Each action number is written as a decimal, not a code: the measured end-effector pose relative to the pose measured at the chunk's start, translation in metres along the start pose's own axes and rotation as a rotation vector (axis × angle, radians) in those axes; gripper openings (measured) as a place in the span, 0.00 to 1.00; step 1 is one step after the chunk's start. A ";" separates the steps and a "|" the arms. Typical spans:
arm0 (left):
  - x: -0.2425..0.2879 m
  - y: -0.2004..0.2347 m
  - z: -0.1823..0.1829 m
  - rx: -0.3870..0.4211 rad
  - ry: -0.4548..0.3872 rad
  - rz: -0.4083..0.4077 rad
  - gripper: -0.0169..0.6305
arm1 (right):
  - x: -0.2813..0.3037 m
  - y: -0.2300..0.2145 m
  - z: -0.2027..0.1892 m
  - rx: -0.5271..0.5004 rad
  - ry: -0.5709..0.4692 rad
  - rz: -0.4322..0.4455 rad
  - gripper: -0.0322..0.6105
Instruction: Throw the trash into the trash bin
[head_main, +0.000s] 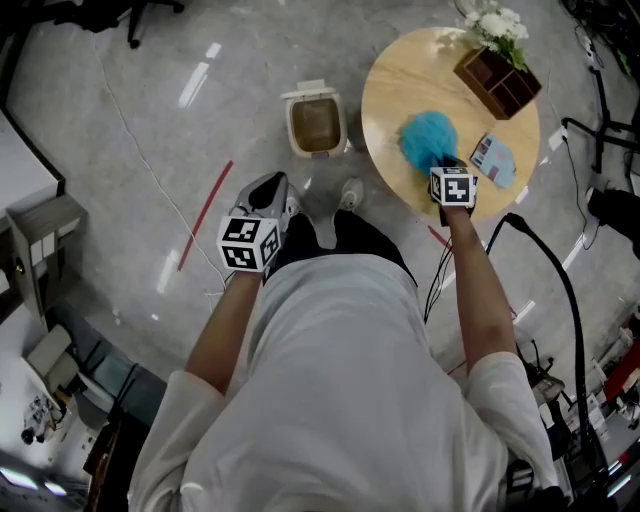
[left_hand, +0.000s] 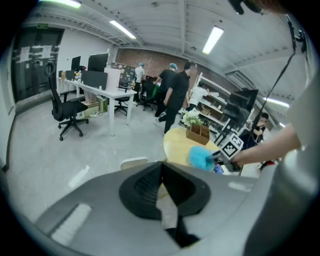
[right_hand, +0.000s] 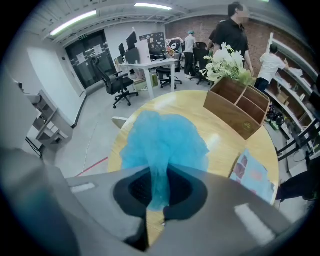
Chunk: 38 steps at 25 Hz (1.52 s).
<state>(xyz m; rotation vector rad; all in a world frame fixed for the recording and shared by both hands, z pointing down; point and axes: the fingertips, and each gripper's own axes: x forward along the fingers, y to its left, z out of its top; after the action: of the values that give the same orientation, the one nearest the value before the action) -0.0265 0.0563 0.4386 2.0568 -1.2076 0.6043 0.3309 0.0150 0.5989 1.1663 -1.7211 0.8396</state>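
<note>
Right hand-held gripper (right_hand: 157, 197) down-tilted over table (right_hand: 220, 145)

Pale-wood table (head_main: 400, 95), smooth with slight sheen; box (head_main: 480, 92) is darker matt wood. The blue trash (head_main: 428, 140) is thin fluffy non-woven cloth, matt. The scrap (left_hand: 168, 210) in left gripper (left_hand: 162, 172) looks like pale matt paper.

Trash bin (left_hand: 134, 162) mostly out of sight

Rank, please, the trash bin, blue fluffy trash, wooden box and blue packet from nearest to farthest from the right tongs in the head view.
1. Blue fluffy trash: pinched in the right tongs.
2. Blue packet: on the table, just right.
3. Wooden box: table's far side.
4. Trash bin: on the floor, left of the table.
</note>
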 end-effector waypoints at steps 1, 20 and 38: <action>-0.002 0.005 0.001 -0.005 -0.005 0.008 0.03 | -0.001 0.000 0.000 0.000 -0.003 -0.001 0.07; -0.028 0.039 -0.001 -0.019 -0.054 0.019 0.03 | -0.024 0.033 0.025 -0.001 -0.040 -0.025 0.07; -0.067 0.091 -0.014 -0.061 -0.084 0.081 0.03 | -0.013 0.119 0.073 -0.112 -0.078 0.067 0.07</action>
<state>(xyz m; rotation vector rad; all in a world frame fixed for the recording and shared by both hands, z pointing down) -0.1392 0.0732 0.4310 2.0081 -1.3470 0.5165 0.2011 -0.0042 0.5511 1.0845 -1.8553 0.7361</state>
